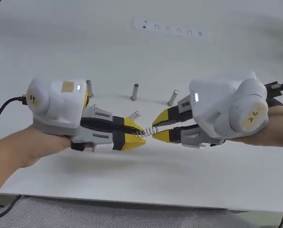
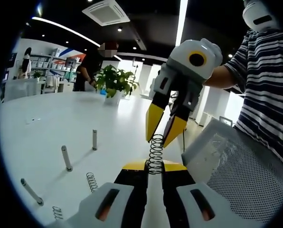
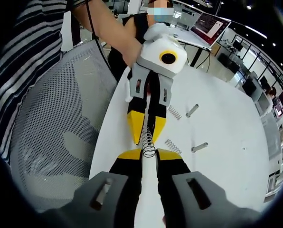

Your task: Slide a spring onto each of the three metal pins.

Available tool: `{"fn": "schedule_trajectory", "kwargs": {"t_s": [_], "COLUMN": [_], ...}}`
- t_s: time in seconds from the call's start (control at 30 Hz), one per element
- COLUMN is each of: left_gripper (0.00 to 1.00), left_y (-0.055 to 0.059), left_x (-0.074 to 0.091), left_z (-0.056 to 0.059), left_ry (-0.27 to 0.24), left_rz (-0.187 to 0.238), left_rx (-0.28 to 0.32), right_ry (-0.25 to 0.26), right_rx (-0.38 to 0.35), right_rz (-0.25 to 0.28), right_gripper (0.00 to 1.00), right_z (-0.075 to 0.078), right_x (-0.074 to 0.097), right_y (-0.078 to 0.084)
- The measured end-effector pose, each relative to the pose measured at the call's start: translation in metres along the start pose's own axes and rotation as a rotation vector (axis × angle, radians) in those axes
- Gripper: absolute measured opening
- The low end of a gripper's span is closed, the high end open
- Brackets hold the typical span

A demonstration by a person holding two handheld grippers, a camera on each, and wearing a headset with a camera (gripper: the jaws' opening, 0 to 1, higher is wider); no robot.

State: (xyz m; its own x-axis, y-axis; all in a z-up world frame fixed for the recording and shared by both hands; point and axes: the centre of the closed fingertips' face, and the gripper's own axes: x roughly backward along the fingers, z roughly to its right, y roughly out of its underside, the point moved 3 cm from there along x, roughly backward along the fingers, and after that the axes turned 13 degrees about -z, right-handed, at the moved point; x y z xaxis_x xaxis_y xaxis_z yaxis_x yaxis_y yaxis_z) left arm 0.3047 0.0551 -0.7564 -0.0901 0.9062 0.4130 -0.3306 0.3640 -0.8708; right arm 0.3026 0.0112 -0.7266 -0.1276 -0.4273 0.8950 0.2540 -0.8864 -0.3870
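Where it spans the gap, the thin silvery coil spring (image 1: 148, 132) is pinched at both ends: left gripper (image 1: 142, 137) & right gripper (image 1: 154, 131), jaws nearly closed.

Over the white table (image 1: 132, 185), the left gripper (image 1: 142, 135) reaches in from 9 o'clock and the right gripper (image 1: 154, 130) from 3 o'clock, their yellow tips almost meeting. A spring (image 1: 148, 131) is stretched between them, each end pinched in a pair of jaws. A loose spring (image 1: 134, 115) lies at 11 o'clock from it. Farther toward 12 o'clock three metal pins stand in a row: left pin (image 1: 89, 89), middle pin (image 1: 135, 91), right pin (image 1: 173, 97). A power strip (image 1: 171, 29) lies at 12 o'clock, well apart.
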Motion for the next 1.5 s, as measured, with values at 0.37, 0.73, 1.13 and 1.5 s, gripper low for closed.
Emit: {"fn": "schedule_trajectory", "kwargs": {"t_s": [0.37,0.73,1.13,1.5], "left_gripper": [0.07,0.07,0.07,0.08], "left_y": [-0.001,-0.005,-0.006,-0.007], "left_x": [0.0,0.002,0.002,0.003], "left_z": [0.001,0.006,0.005,0.002], "left_ry": [0.003,0.012,0.007,-0.007], "left_rz": [-0.01,0.007,0.016,0.021], "left_rx": [-0.012,-0.014,-0.018,-0.035], "right_ry": [-0.024,0.013,0.091,0.124], "right_rx": [-0.066,-0.134,-0.08,-0.045], "right_rz": [0.108,0.235,0.264,0.281], "right_gripper": [0.13,0.12,0.13,0.12], "right_z": [0.004,0.007,0.006,0.006], "right_x": [0.005,0.01,0.01,0.01], "right_y": [-0.015,-0.031,-0.042,-0.045]}}
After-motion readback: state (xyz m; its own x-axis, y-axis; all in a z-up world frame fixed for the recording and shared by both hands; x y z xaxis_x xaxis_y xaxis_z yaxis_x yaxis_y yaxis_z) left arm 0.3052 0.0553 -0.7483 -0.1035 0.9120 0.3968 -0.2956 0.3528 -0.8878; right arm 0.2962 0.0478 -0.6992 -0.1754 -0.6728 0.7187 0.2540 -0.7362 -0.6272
